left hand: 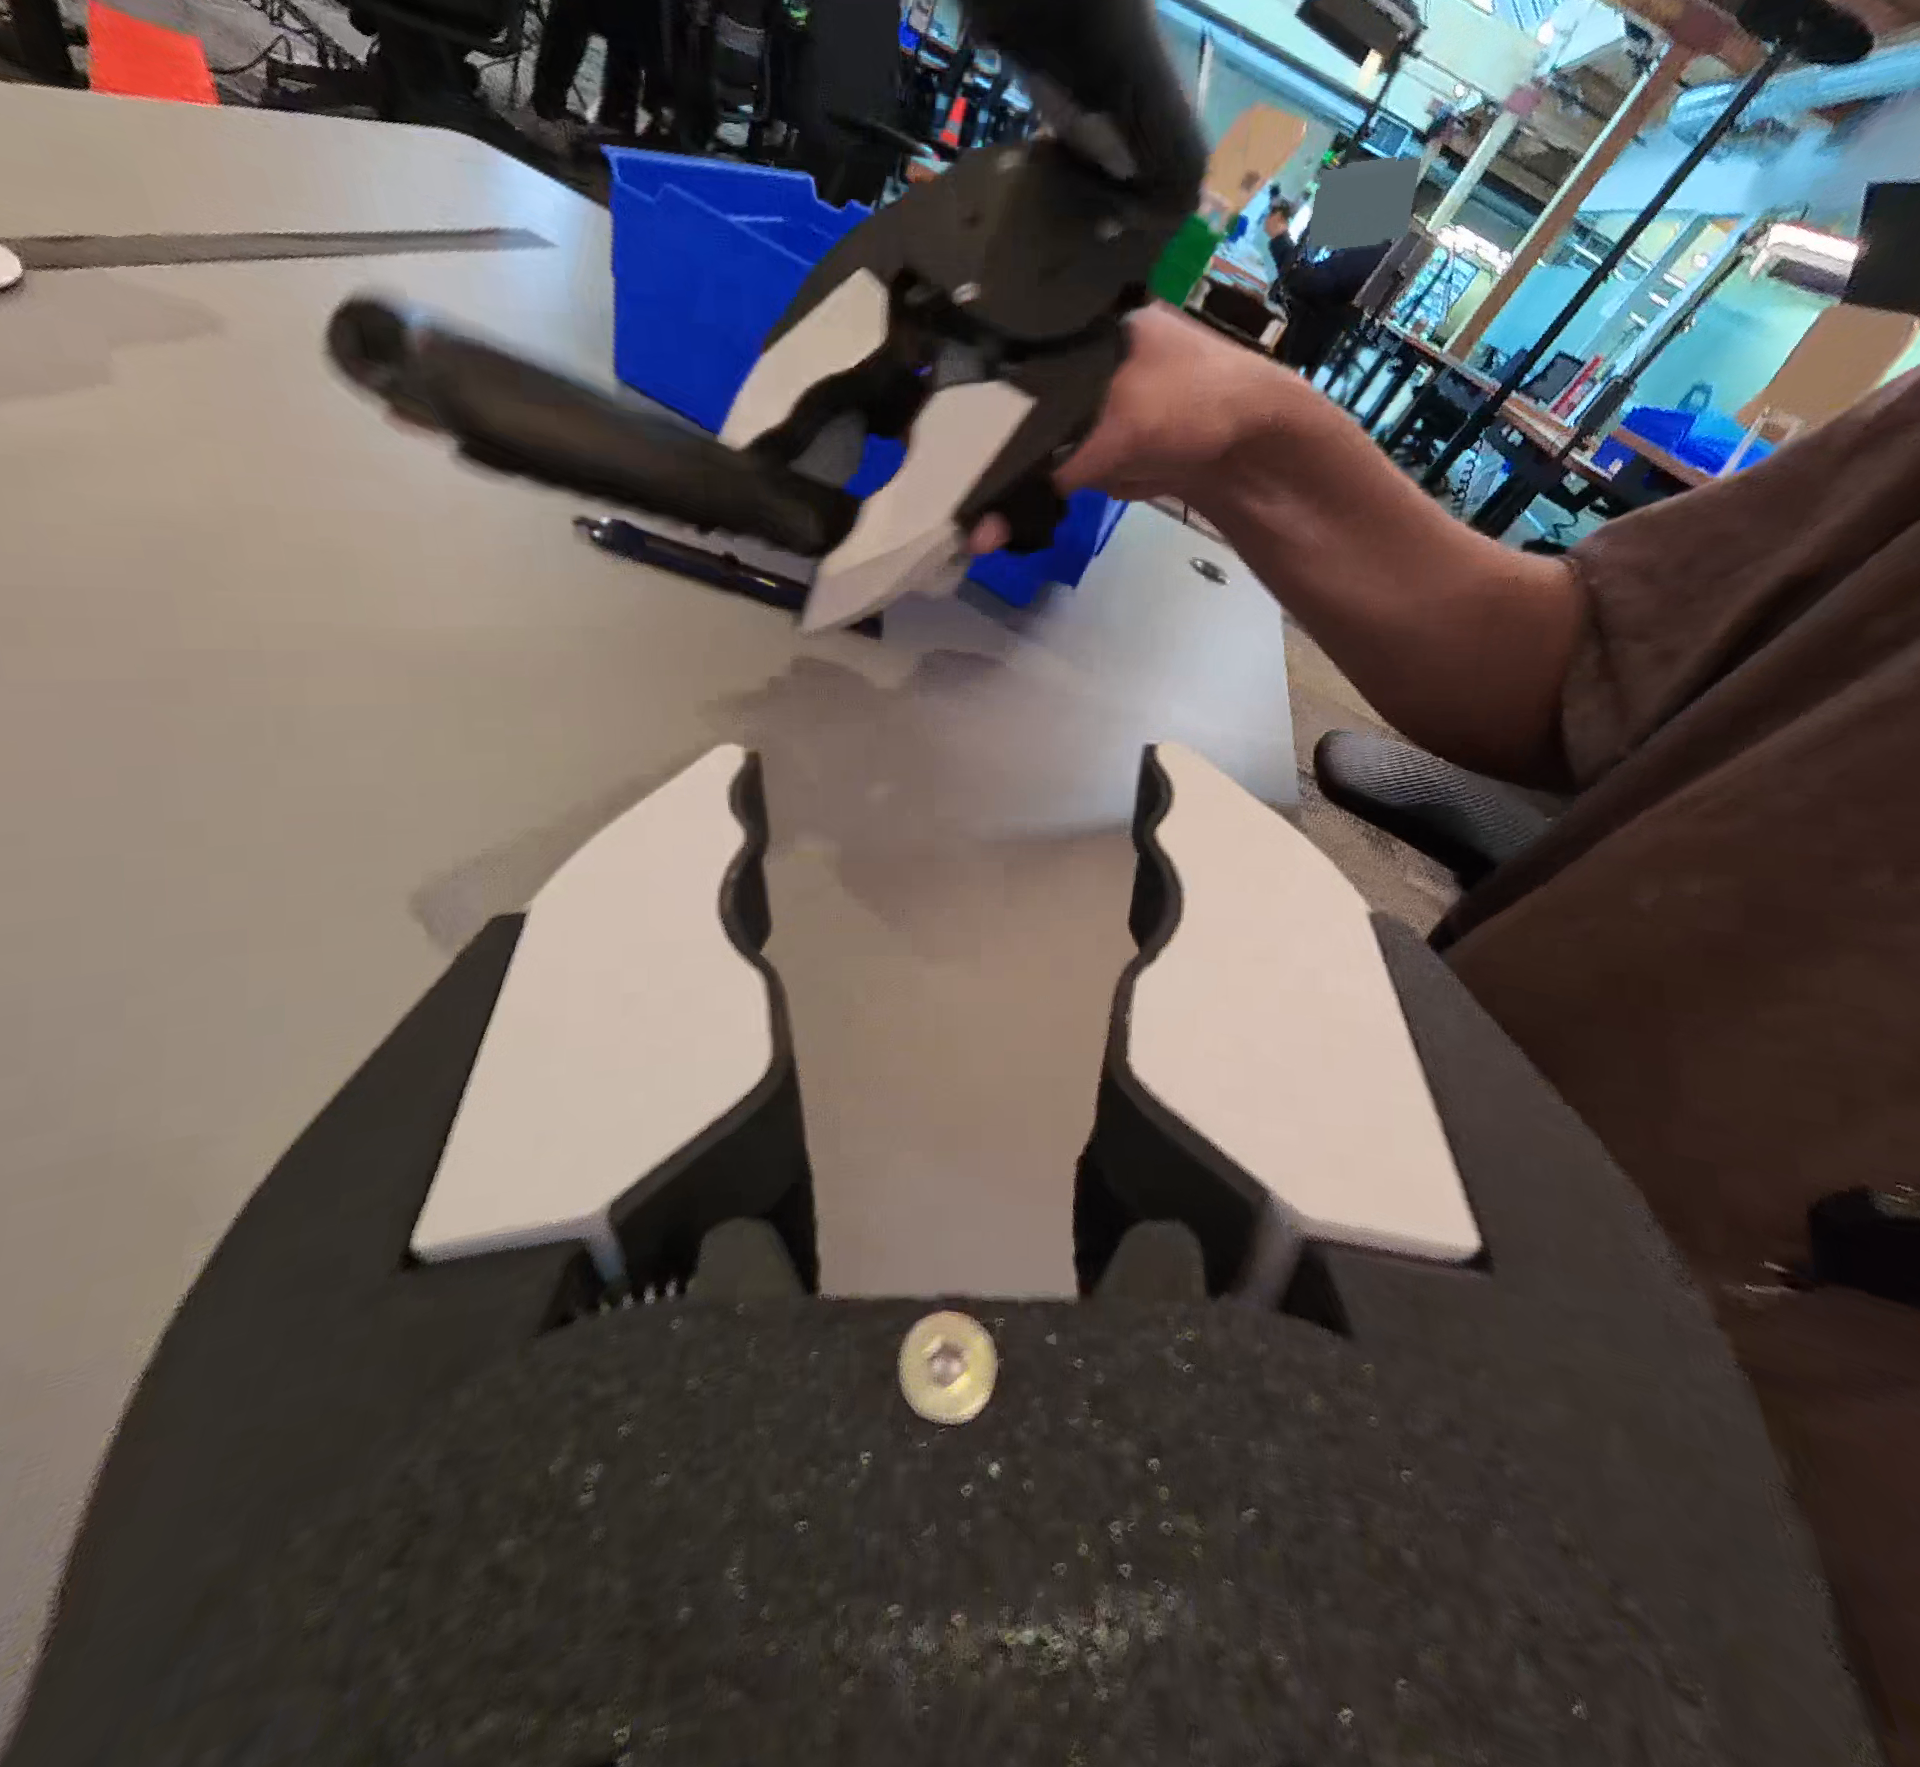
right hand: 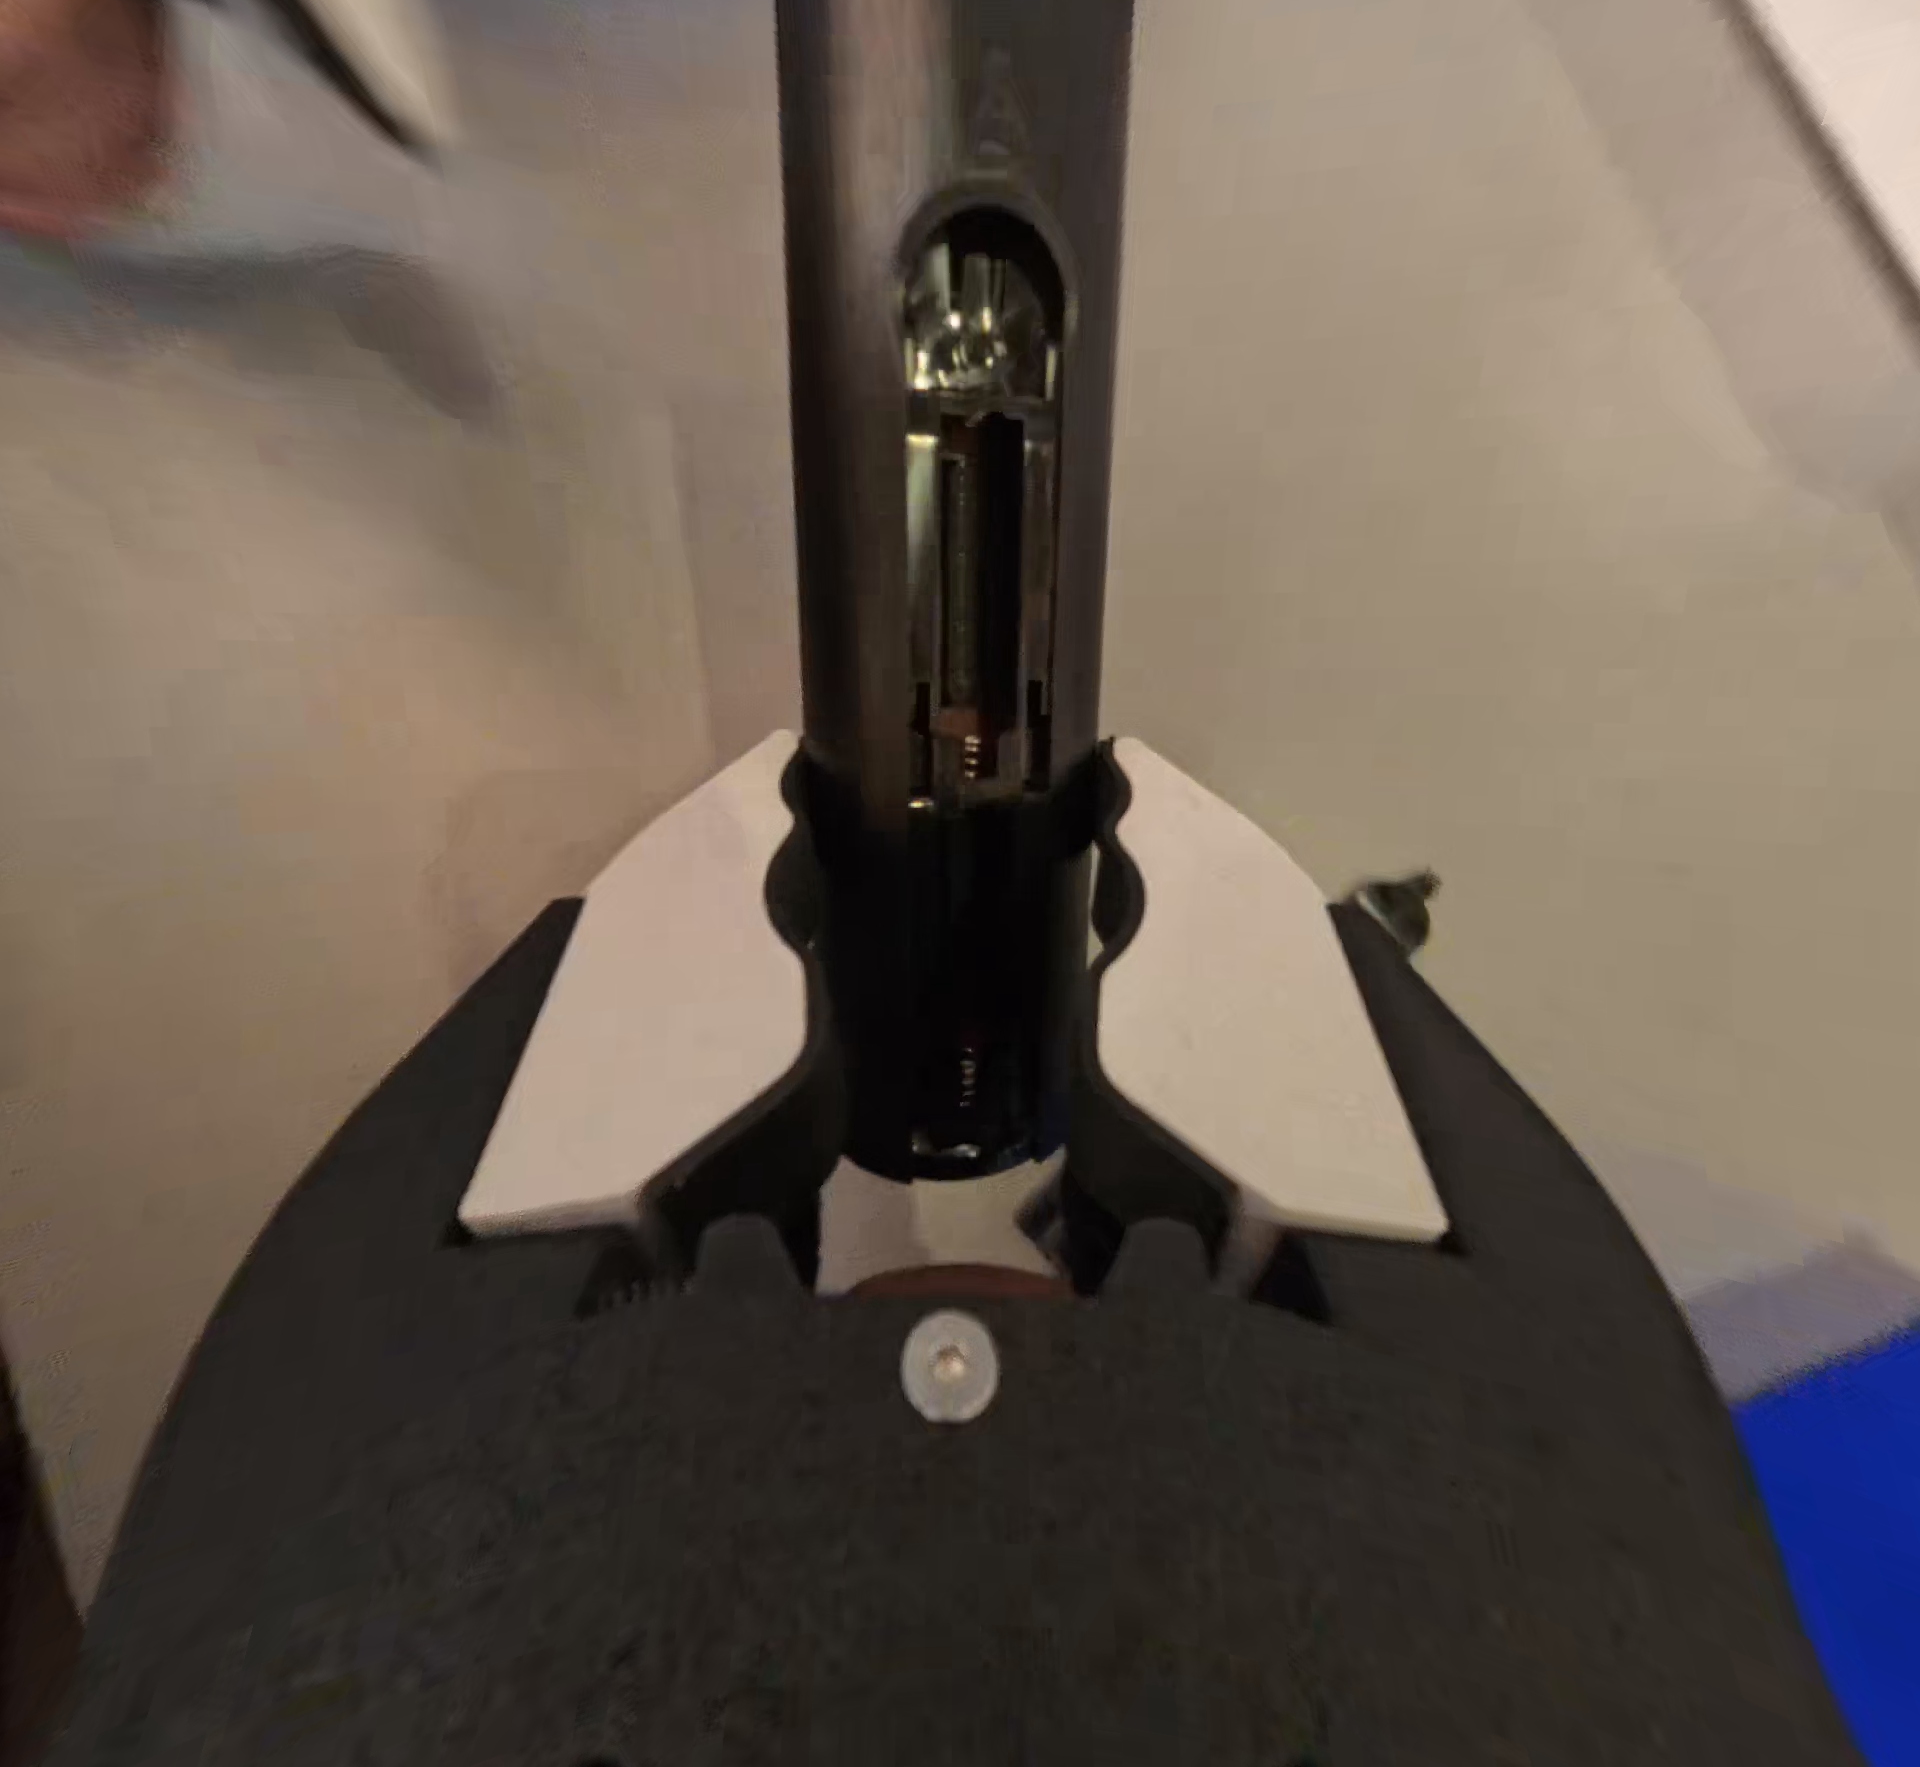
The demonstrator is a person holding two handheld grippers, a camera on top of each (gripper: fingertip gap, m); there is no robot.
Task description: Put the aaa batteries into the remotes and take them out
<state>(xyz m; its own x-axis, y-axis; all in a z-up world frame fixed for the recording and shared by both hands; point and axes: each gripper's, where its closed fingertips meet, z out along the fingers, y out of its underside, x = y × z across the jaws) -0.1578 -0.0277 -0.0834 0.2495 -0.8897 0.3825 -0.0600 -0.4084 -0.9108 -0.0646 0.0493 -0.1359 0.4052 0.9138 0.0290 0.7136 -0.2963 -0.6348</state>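
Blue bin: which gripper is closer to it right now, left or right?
Right. The right gripper, shut on the remote, is raised just in front of the blue bin. The left gripper is open and empty, over the table nearer the person.

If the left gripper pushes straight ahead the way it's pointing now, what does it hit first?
Probably nothing at once: the left gripper is open and empty, with bare table ahead. Farther along that line is the right gripper holding the remote, with a pen below; depth is unclear.
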